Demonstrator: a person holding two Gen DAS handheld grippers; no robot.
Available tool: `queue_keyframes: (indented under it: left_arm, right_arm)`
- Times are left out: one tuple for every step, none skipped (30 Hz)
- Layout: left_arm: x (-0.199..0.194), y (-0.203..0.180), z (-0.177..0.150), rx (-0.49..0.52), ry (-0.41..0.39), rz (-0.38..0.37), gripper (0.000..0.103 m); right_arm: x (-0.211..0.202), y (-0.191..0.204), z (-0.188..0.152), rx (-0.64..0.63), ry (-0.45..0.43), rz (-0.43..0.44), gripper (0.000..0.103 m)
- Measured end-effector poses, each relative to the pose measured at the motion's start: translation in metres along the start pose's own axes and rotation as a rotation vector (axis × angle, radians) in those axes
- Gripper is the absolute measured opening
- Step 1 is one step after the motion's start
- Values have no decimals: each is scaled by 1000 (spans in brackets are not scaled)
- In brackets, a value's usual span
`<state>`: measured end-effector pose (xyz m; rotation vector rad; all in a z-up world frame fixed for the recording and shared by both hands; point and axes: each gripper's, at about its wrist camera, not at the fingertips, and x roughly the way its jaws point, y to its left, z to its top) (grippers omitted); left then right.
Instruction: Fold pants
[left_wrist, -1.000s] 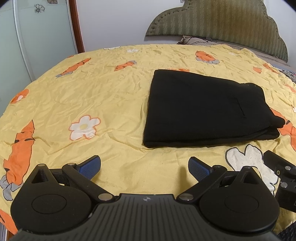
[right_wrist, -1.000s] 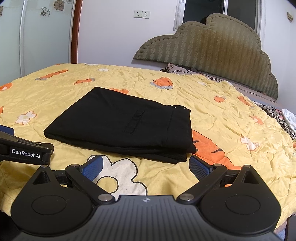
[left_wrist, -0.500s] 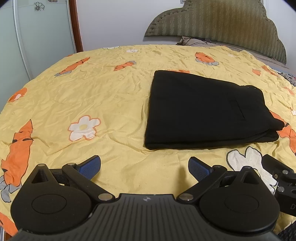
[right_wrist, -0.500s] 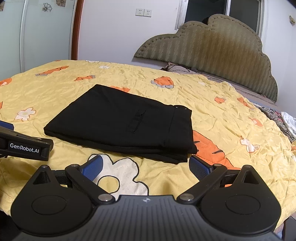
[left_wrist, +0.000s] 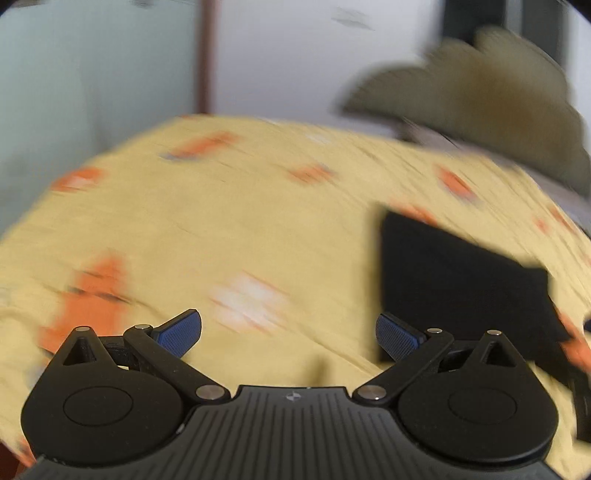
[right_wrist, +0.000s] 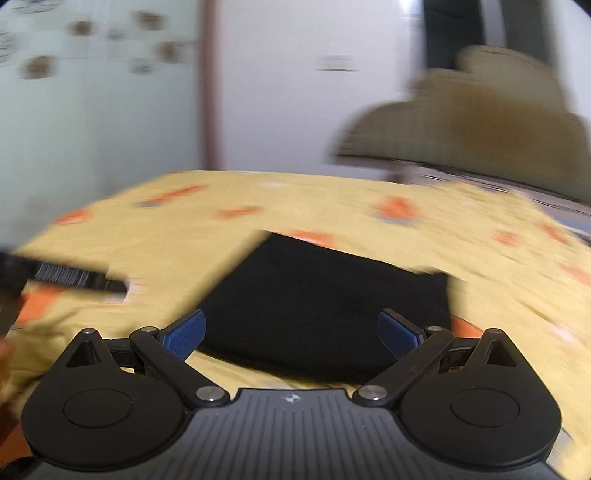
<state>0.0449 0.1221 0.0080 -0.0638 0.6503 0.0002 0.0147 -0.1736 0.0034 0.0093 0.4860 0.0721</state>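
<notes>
Folded pants (right_wrist: 325, 306) amid bare yellow bedspread (left_wrist: 229, 229)

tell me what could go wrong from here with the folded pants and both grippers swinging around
1. Both views are smeared by fast motion. The right gripper hangs open, low, close to the folded pants, so a finger could snag the near edge and undo the fold.
2. The left gripper, also open, shows near the right one's view; the two could knock together.
3. The yellow bedsheet is loose; dragging it might shift the pants.
</notes>
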Motion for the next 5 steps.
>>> queue_keyframes:
  left_arm:
    - [1,19,8,-39,-22,46,103]
    - [3,40,17,-78,-45,103,103]
    - [6,60,24,-108,-67,170,103]
    - [11,79,31,-127,-85,245,103]
    - [18,97,37,-142,-89,329,103]
  right_arm:
    - [13,11,7,-54,18,62,103]
    - [26,23,12,-114,27,115,103]
    - [42,39,17,-187,24,178,103]
    - [57,54,19,-253,18,236,103]
    - [71,67,20,-307,17,289,103]
